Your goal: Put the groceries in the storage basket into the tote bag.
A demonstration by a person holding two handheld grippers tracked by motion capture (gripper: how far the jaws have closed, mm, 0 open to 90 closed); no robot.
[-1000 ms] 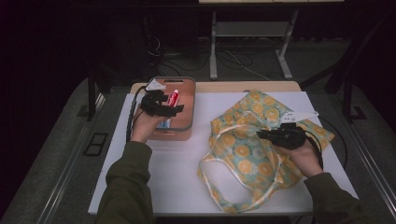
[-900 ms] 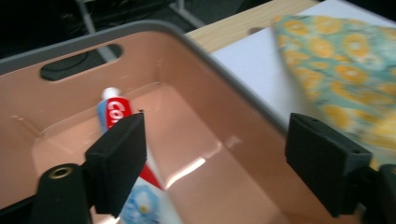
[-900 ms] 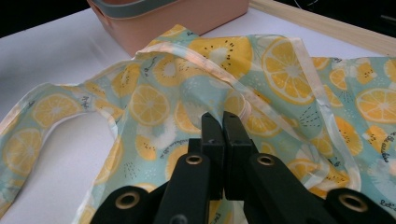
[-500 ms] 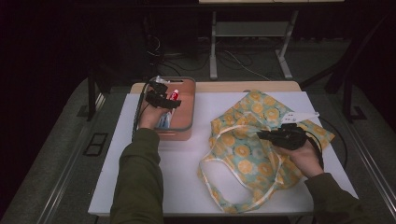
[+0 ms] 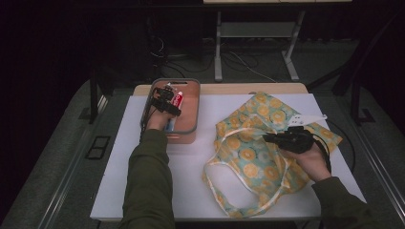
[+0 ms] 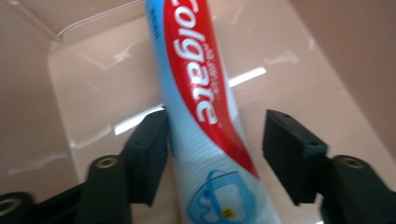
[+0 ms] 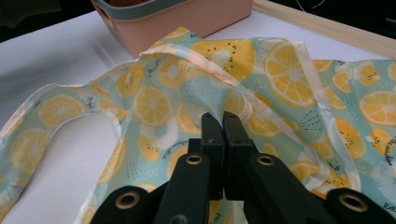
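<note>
A red, white and blue Colgate toothpaste tube point(image 6: 196, 93) lies in the pink bin point(image 5: 191, 130) at the table's back left. My left gripper point(image 5: 168, 94) reaches down into the bin. Its jaws have just been closing around the tube point(image 5: 177, 99): the left pad point(image 6: 152, 154) touches it, while a gap remains at the right pad point(image 6: 292, 149). A tote bag point(image 5: 248, 152) printed with orange slices lies crumpled at the right. My right gripper point(image 5: 266, 138) rests on it, shut on a raised fold of the bag's cloth point(image 7: 154, 102).
A white mat point(image 5: 157, 181) covers the table, with a wooden strip point(image 5: 239, 88) along the back edge. The bag's handle loop point(image 5: 229, 202) trails toward the front edge. The bin's pink wall point(image 7: 187, 18) stands just beyond the bag. Metal table legs point(image 5: 218, 47) and cables lie behind.
The left hand has moved forward and down into the bin, bringing its jaws around the toothpaste tube. The right hand and the bag have stayed put.
</note>
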